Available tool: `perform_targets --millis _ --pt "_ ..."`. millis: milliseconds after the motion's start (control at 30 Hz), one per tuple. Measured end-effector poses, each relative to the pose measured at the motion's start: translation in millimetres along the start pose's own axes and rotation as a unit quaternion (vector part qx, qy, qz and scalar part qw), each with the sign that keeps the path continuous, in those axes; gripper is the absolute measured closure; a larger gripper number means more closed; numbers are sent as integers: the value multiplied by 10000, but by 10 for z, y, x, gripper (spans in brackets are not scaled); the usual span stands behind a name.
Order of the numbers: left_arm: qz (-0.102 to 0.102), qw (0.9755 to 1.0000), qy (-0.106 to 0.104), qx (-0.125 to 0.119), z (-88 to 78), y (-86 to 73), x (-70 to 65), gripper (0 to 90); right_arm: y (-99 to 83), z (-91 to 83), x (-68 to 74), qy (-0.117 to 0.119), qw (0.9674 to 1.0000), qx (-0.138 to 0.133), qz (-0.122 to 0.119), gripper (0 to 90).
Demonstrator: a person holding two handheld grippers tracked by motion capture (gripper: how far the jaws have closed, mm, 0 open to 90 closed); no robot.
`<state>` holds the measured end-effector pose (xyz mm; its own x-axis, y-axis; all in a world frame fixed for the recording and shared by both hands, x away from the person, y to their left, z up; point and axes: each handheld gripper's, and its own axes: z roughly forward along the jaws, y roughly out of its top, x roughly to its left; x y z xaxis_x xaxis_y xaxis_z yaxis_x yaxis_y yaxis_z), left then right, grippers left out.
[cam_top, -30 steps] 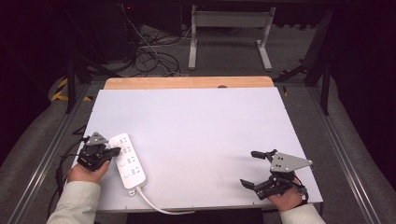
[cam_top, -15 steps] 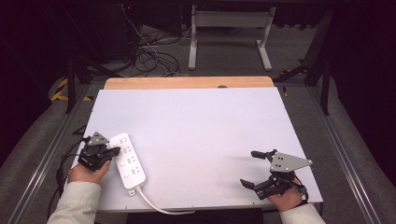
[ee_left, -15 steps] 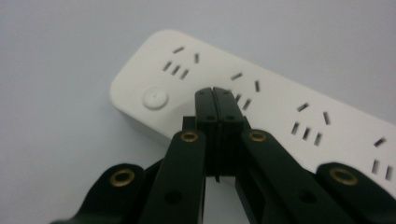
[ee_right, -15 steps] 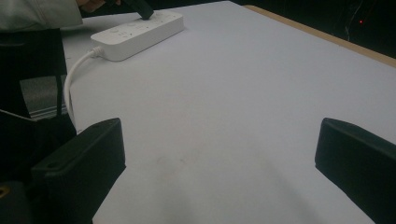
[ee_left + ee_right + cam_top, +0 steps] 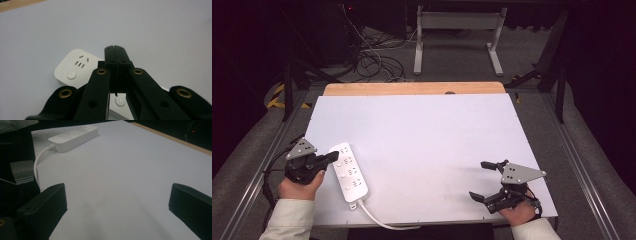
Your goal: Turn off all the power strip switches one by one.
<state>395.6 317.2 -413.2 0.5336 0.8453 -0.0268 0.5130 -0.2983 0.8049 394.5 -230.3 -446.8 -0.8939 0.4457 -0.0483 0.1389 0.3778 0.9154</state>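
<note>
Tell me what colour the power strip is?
White; the power strip shows best in the left gripper view.

The high view looks forward and down on the whole table (image 5: 422,130) from above its near edge. The left gripper view sits close over the power strip (image 5: 75,66), facing across the table. The right gripper view looks low across the table; all 3 views share the strip.
</note>
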Motion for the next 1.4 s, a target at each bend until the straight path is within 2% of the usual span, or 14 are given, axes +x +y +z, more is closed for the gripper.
perform_targets --millis 167,267,367,467,733,867,1133,1333,1400 --pt "350 9993 4 162 4 -23 -135 900 0 -1 -3 5 10000 5 -8 22" --pt "419 9986 -117 288 43 -54 -188 900 0 -2 -1 8 10000 -3 -10 22" --pt "422 9980 -209 421 99 -108 -184 900 0 -2 0 17 10000 -6 -20 22" --pt "281 9972 -389 570 151 -170 -142 900 0 -2 1 22 10000 -1 -20 22" --pt "280 9948 -314 928 214 -276 -107 900 -1 -6 -1 24 10000 -14 -10 22" --pt "224 9945 -334 968 226 -297 -88 900 -1 -2 -1 36 10000 -3 -6 22" --pt "239 9937 -288 1060 267 -310 -84 900 0 -1 -4 32 10000 0 -6 22" --pt "220 9939 -291 1040 273 -318 -74 900 -1 -2 -4 34 10000 2 -10 22" --pt "197 9940 -350 1013 284 -330 -70 900 0 -1 -3 35 10000 2 -4 22"
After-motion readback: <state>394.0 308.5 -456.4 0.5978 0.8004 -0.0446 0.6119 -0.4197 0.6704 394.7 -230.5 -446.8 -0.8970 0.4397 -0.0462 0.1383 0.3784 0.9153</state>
